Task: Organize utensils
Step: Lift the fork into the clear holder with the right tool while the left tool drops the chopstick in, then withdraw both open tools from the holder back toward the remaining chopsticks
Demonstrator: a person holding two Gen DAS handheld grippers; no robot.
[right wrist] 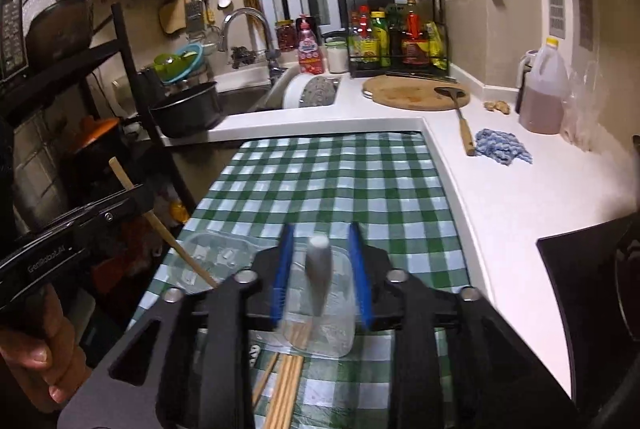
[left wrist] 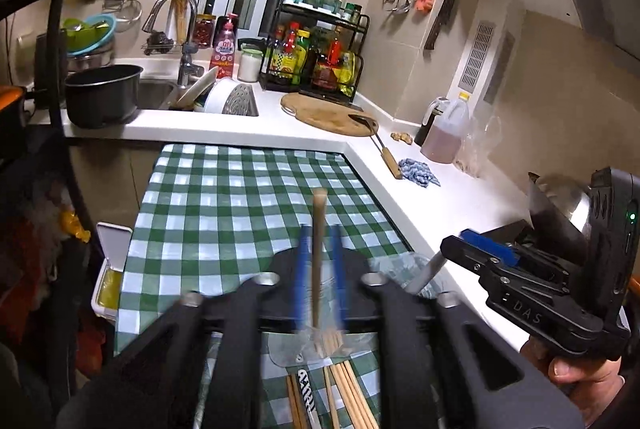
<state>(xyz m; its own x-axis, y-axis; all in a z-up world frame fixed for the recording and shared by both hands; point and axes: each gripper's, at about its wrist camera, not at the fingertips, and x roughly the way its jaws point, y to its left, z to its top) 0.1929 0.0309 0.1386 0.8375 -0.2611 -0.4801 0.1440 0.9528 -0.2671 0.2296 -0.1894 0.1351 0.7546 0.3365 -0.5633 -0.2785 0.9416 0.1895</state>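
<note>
My left hand-held gripper (left wrist: 320,271) stands apart around a slim wooden chopstick (left wrist: 319,249). My right hand-held gripper (right wrist: 322,275) stands apart around a smooth grey handle (right wrist: 318,269), above the checked tabletop (right wrist: 340,181).

Matt black plastic on the left gripper (left wrist: 320,269), blue rubbery-looking pads, and a pale bare-wood chopstick (left wrist: 319,241) between them. Below it, a clear glossy plastic tray (left wrist: 320,349) and more raw wooden chopsticks (left wrist: 352,389). The right gripper (right wrist: 322,269), same matt black, has a smooth grey utensil handle (right wrist: 319,261) between its pads. Under both, a green-checked cloth (left wrist: 224,197) with a faint sheen. Beyond, the white desk (right wrist: 500,197) looks smooth and glossy; a worn wooden board (right wrist: 412,95) sits there.
</note>
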